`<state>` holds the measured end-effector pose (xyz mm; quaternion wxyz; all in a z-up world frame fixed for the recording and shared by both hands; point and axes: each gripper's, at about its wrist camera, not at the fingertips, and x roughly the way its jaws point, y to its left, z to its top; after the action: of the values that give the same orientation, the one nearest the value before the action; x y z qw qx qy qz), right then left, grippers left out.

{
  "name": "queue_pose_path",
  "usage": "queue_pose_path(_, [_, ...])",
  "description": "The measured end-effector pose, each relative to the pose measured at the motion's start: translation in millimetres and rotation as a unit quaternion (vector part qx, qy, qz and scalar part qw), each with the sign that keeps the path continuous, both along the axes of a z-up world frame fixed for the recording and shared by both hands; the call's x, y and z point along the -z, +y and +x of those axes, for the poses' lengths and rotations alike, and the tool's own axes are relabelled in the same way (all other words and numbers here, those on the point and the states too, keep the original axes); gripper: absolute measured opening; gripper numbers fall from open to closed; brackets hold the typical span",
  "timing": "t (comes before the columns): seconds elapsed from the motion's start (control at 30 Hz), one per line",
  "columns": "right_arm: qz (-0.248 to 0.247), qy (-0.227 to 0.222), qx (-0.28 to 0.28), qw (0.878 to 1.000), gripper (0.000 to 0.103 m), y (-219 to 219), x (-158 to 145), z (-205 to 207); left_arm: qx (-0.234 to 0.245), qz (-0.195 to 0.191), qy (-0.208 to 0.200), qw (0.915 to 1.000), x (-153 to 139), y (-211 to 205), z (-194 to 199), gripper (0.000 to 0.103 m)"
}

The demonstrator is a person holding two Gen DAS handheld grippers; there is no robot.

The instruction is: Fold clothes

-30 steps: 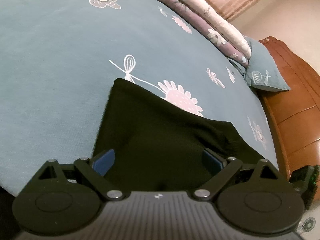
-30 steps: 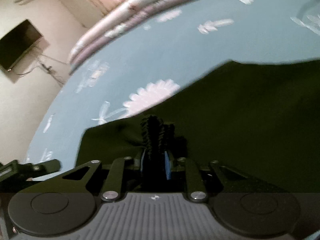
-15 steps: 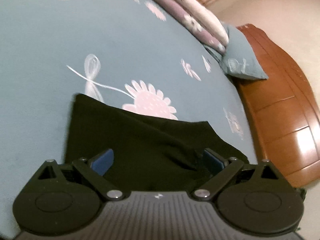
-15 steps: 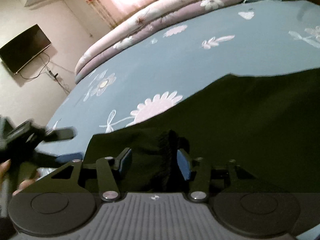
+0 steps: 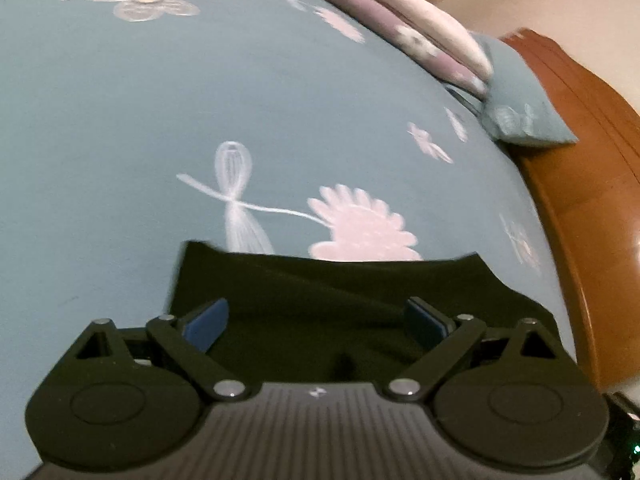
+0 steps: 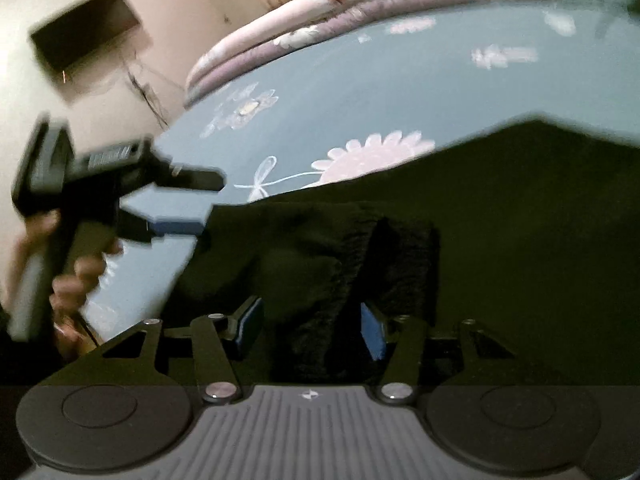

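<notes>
Bedroom, dim light; a bed under a blue-grey sheet [image 5: 120, 120] printed with pale flowers is filling both views. A black garment [image 5: 340, 300] is lying flat on the sheet at the near edge, its far hem crossing a pink flower print. The right gripper [image 6: 312, 326] is sitting low over a bunched, fuzzy fold of that cloth; its jaws have just been opening and are standing about half apart, fold between the blue pads but not pinched. The left gripper [image 5: 316, 322] is hovering over the garment's other end, jaws spread wide, gripping nothing; seen from the right wrist, a hand [image 6: 72, 276] is holding it. Beyond: rolled floral quilt [image 5: 400, 12], blue pillow [image 5: 520, 108], wooden headboard [image 5: 592, 200], wall-mounted dark screen [image 6: 86, 34]
</notes>
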<state>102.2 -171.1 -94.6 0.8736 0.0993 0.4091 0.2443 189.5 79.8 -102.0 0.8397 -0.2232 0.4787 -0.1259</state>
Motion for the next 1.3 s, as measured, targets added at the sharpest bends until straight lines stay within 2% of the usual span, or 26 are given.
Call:
queue_pose_path(0.17, [-0.059,-0.014,0.044,0.997,0.058,-13.7,-13.2,-7.4,0.003,0.001,0.003,1.0000,15.3,1.2,8.1,0.099])
queue_pose_path(0.2, [-0.055,-0.020,0.055,0.997,0.058,-19.3,-16.6,-8.6,0.006,0.002,0.006,1.0000,11.1,0.6,5.6,0.099])
queue_pose_path(0.27, [-0.005,-0.026,0.054,0.998,0.058,-28.9,-23.5,-9.4,0.014,-0.002,0.007,0.9999,4.1,-0.9,1.2,0.099])
queue_pose_path(0.33, [0.061,-0.016,0.025,0.998,0.058,-27.8,-26.3,-5.8,0.024,-0.013,0.001,0.9996,-0.8,-2.3,-2.3,0.099])
queue_pose_path(0.4, [0.097,0.003,-0.011,0.995,0.058,-14.4,-20.7,-2.8,0.028,-0.011,-0.003,0.9996,-0.5,-5.1,-2.5,0.099])
queue_pose_path(0.5, [0.063,0.035,-0.015,0.997,0.058,2.4,-0.4,2.7,0.016,-0.012,0.012,0.9997,6.7,-2.1,-2.4,0.099])
queue_pose_path(0.53, [0.049,0.041,-0.003,0.998,0.054,0.7,5.4,3.1,0.012,-0.014,0.018,0.9997,9.4,-0.2,-2.8,0.099])
queue_pose_path(0.57, [0.056,0.040,0.000,0.998,0.054,-4.3,7.7,0.8,0.012,-0.018,0.016,0.9996,9.5,2.2,-5.5,0.099])
queue_pose_path(0.7, [0.098,0.001,0.022,0.995,0.056,-34.4,-7.8,-8.9,0.022,-0.030,-0.004,0.9993,-2.8,3.8,-17.4,0.099])
queue_pose_path(0.8, [0.095,0.014,0.043,0.994,0.056,-46.6,-1.5,2.3,0.022,-0.038,-0.027,0.9987,-18.1,6.4,-26.0,0.099])
queue_pose_path(0.97, [0.075,0.034,0.041,0.996,0.055,-37.8,20.9,11.0,0.002,-0.037,-0.064,0.9972,-46.2,22.7,-41.6,0.099])
queue_pose_path(1.0, [0.068,0.032,0.040,0.996,0.053,-35.4,21.3,11.5,-0.003,-0.035,-0.070,0.9969,-51.1,27.0,-44.2,0.099])
queue_pose_path(1.07, [0.039,0.019,0.037,0.998,0.015,-28.6,17.5,7.4,-0.012,-0.030,-0.075,0.9967,-57.0,33.1,-47.2,0.099])
queue_pose_path(1.13, [0.016,0.008,0.033,0.999,0.014,-22.4,14.1,1.1,-0.014,-0.024,-0.072,0.9970,-57.9,34.8,-48.0,0.099])
queue_pose_path(1.3, [0.016,-0.021,0.031,0.999,0.013,-26.5,-5.9,-7.1,0.006,-0.022,-0.059,0.9980,-52.0,24.1,-49.6,0.099])
